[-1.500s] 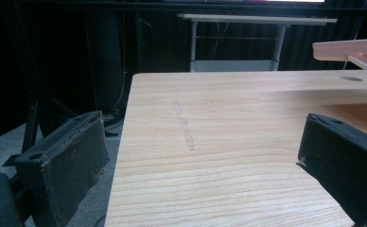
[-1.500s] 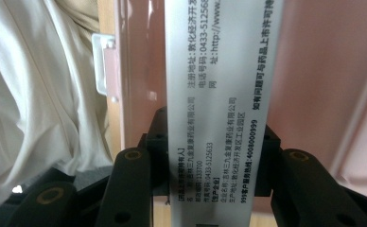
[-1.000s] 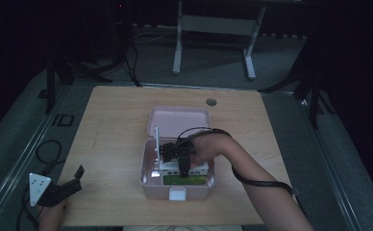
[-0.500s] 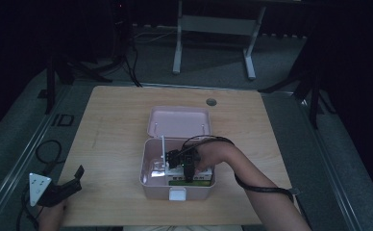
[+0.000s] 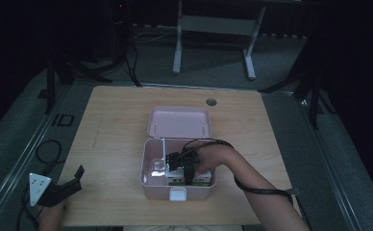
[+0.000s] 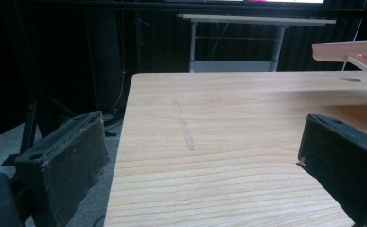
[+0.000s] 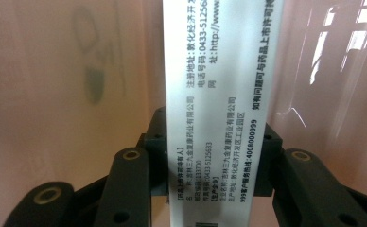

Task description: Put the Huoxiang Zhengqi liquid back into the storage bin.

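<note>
Pink plastic box (image 5: 177,185) sits at centre-bottom of the high view, lid (image 5: 179,121) flipped open behind it, several cartons already packed along its lower edge. Right gripper (image 5: 188,169) is down inside the box, jaws clamped on a white medicine carton (image 7: 212,109); placement looks nearly done, release and withdrawal are left. Left gripper (image 5: 59,190) idles at lower left on the wooden table (image 5: 112,120), jaws wide apart, holding nothing. Right gripper view gives what the high view cannot: the carton's printed side running up mid-frame, pink wall close behind. Left gripper view adds bare table (image 6: 229,142) between its spread jaws, lid edge upper right.
</note>
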Tool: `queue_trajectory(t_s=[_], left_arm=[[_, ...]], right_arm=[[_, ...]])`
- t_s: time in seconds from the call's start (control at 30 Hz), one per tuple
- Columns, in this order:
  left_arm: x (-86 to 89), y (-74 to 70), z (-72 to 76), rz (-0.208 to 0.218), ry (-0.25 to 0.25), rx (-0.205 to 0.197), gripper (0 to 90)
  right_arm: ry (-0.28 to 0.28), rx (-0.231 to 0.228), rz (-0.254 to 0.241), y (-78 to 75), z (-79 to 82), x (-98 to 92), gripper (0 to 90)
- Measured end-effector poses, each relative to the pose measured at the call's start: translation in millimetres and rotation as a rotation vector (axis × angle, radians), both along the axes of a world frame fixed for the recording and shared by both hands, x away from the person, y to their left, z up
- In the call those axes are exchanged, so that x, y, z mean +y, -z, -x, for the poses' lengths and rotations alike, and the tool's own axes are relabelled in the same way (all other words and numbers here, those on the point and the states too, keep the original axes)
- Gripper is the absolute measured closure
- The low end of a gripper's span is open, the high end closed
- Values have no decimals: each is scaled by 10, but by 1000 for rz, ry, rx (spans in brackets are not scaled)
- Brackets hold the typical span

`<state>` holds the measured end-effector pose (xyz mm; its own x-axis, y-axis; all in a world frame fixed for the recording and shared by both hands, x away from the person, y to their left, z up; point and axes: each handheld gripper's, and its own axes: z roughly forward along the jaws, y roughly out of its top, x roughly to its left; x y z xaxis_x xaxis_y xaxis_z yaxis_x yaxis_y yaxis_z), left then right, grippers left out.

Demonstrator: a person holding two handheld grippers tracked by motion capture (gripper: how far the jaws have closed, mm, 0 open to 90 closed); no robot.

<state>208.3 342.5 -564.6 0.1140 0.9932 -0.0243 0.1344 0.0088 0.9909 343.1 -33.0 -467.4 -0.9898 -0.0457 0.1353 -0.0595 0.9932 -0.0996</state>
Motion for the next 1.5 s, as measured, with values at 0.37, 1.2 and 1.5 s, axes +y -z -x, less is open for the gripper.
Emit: queue_trajectory(t_s=[0.37,1.2,1.5], left_arm=[[2,0,-1,1,1,2,23],[-1,1,-5,2,-2,5,23],[-3,2,-5,-4,-1,6,23]], right_arm=[[-6,2,-14,-222,10,-45,514],[190,-175,-427,-1201,-287,-931,131],[293,-283,-509,-1020,-487,-1443,129]])
